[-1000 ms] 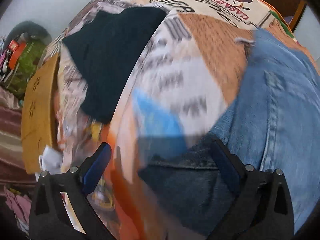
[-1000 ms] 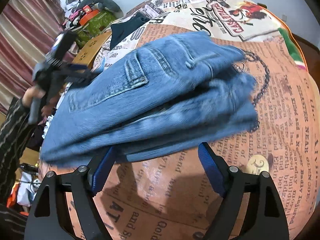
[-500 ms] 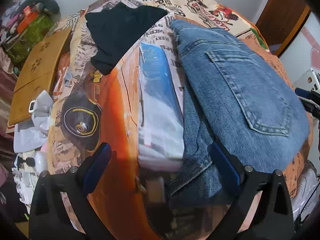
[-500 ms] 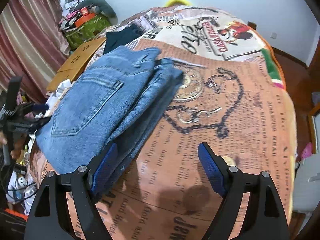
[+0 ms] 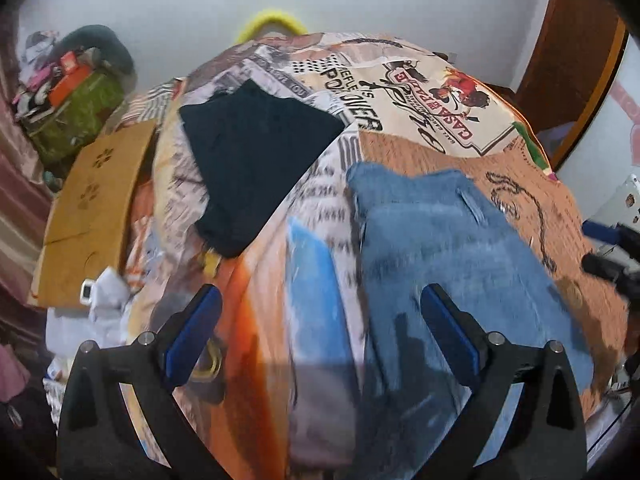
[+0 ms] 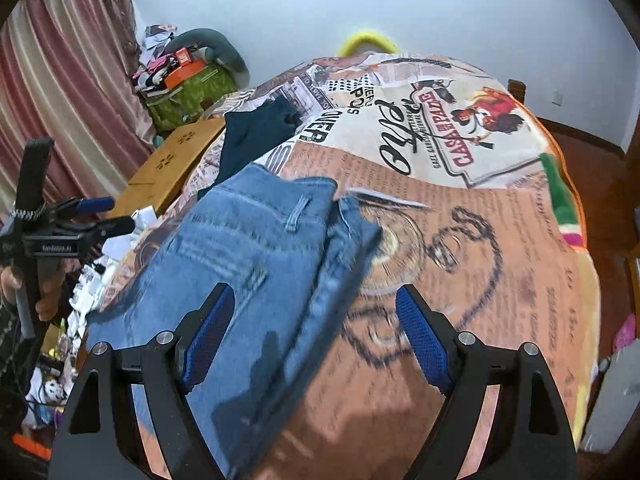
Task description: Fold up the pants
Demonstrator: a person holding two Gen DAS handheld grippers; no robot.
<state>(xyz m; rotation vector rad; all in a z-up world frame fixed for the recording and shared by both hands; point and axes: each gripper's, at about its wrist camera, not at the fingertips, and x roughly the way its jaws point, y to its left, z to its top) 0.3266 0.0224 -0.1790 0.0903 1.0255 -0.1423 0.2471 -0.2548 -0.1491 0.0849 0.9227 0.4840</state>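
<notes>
The blue jeans (image 5: 452, 256) lie folded in a compact stack on the printed bedspread (image 5: 404, 92). In the right wrist view the jeans (image 6: 248, 256) lie at centre left with a belt loop on top. My left gripper (image 5: 320, 328) is open and empty, held above the bed just left of the jeans. My right gripper (image 6: 316, 332) is open and empty, above the jeans' right edge. The left gripper also shows at the far left of the right wrist view (image 6: 100, 214), held in a hand.
A folded dark garment (image 5: 256, 156) lies on the bed beyond the jeans. A light wooden board (image 5: 96, 208) stands along the bed's left side. A green bag (image 6: 188, 92) with clutter sits by the pink curtain (image 6: 60, 92). A yellow object (image 6: 366, 40) is at the bed's head.
Both grippers have pulled up and back from the jeans. The jeans have stayed folded on the bed and more of the room shows now.
</notes>
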